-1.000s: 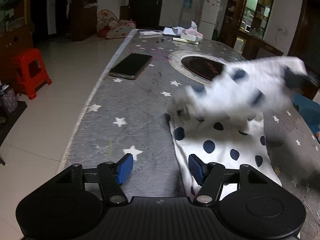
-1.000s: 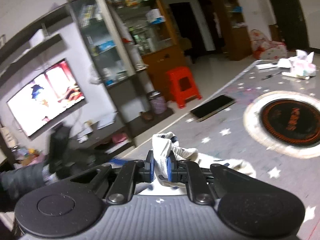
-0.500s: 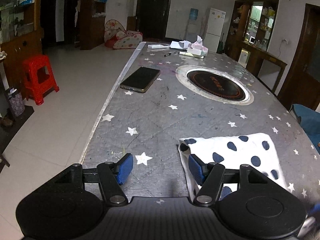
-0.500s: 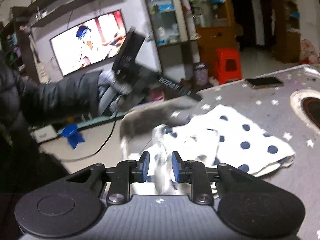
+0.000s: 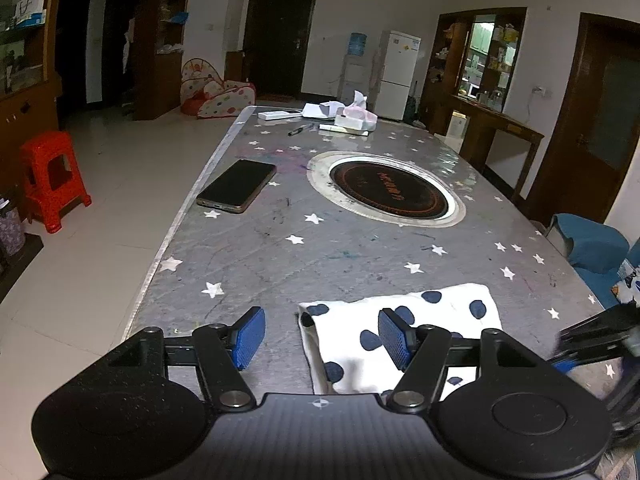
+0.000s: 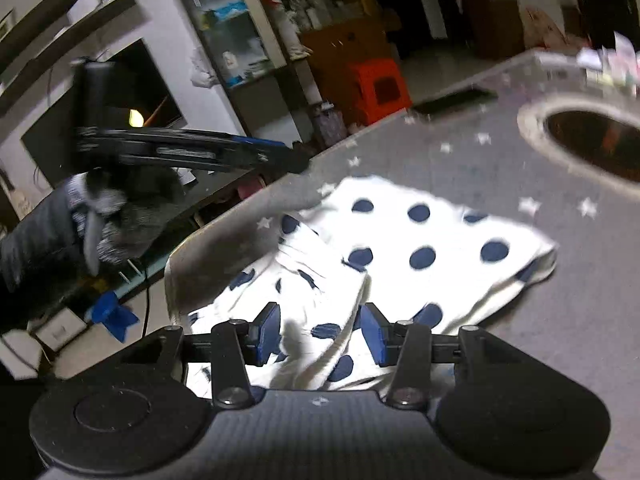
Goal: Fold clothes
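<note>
A white garment with navy dots [image 5: 436, 312] lies folded on the grey star-patterned table [image 5: 280, 248], near its front edge. My left gripper [image 5: 322, 338] hovers open above the garment's left edge; its blue pads touch nothing. In the right wrist view the same garment [image 6: 420, 236] spreads ahead, with a loose fold rising between the pads of my right gripper [image 6: 320, 334]. Those jaws are opening and the pads stand apart from the cloth. The left gripper [image 6: 192, 152] shows there too, held by a gloved hand [image 6: 100, 208]. The right gripper's fingers [image 5: 592, 340] enter at the left view's right edge.
A dark phone [image 5: 236, 186] lies near the table's left edge. A round inset hob [image 5: 386, 188] sits mid-table. A tissue box, papers and a pen [image 5: 356, 118] are at the far end. A red stool [image 5: 52, 176] stands on the floor left, a blue chair [image 5: 588, 244] right.
The right gripper, earlier shut on a lifted cloth edge, has come down and its jaws have parted. The garment now lies folded flat. The left gripper has risen a little, still open.
</note>
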Demonstrator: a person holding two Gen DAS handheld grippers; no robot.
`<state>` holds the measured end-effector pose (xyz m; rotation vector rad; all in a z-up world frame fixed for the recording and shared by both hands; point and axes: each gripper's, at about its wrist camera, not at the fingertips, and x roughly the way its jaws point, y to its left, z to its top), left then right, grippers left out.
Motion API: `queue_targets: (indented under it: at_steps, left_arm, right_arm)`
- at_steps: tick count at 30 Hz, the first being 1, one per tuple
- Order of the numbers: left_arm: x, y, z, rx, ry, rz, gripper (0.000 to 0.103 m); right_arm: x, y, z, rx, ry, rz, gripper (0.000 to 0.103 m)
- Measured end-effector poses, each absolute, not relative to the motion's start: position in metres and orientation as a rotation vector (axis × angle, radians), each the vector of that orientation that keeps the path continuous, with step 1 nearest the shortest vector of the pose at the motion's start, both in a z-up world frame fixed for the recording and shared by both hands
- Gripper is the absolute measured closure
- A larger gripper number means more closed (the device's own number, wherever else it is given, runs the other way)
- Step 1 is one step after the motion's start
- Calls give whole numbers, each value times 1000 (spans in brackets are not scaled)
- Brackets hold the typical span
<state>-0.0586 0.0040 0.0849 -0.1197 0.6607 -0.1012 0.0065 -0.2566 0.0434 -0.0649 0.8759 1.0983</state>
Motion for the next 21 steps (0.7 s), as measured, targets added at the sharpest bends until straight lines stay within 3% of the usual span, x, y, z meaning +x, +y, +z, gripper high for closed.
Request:
queue_targets:
  at_steps: [3,5,8,21]
  left_arm:
    - [-60,1,84,-115,668,-116,37]
    - [-60,-1,84,-114,669,-122,37]
    - [-59,-4,85,-114,665,-133,37]
    - [-58,-24,87,-89,669,-186,37]
  right_arm:
    - [8,-249,33,-42,918,1120,63]
    - [5,-248,32,-48,914,1137,73]
    - [-1,-246,35,-77,896,1153,76]
    - [-43,-224,62,-357,754,1179,76]
